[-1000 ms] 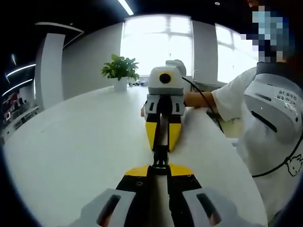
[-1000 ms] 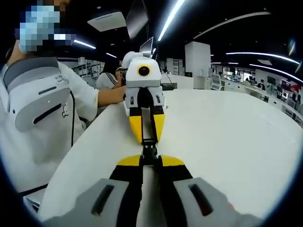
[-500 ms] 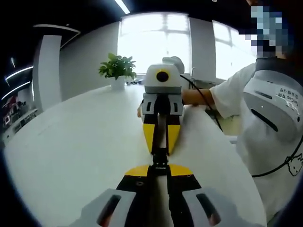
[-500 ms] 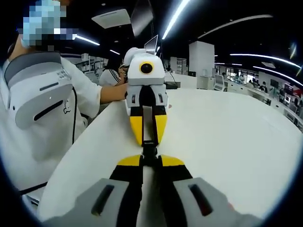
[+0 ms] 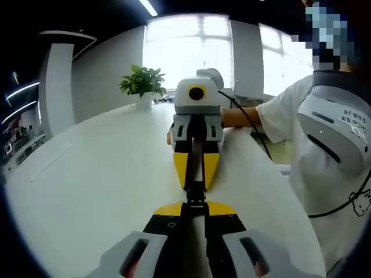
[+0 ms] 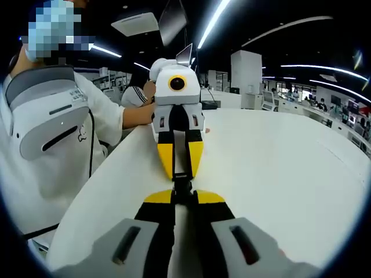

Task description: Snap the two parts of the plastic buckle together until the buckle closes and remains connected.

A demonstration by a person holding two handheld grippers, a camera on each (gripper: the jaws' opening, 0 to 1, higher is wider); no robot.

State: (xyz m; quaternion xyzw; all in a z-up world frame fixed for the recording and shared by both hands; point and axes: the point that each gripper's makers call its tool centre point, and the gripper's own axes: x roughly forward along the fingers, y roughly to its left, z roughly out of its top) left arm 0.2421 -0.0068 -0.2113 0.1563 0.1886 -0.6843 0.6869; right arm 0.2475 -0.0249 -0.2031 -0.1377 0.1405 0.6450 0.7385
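A wide white tabletop (image 5: 98,174) with a curved edge runs through both views. In the left gripper view, a potted green plant (image 5: 142,87) stands at its far end, in front of large bright windows (image 5: 188,49), and a white pillar (image 5: 58,81) is at the left. In the right gripper view, long ceiling light strips (image 6: 214,23) cross a dark ceiling above a white column (image 6: 245,72) and distant desks.

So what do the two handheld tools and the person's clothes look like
The left tool and the right tool match: yellow-tipped black jaws on grey bodies, with light grey-and-white housings behind. A thin black cable runs from the right one. The person wears a white short-sleeved shirt and a grey chest-mounted device.
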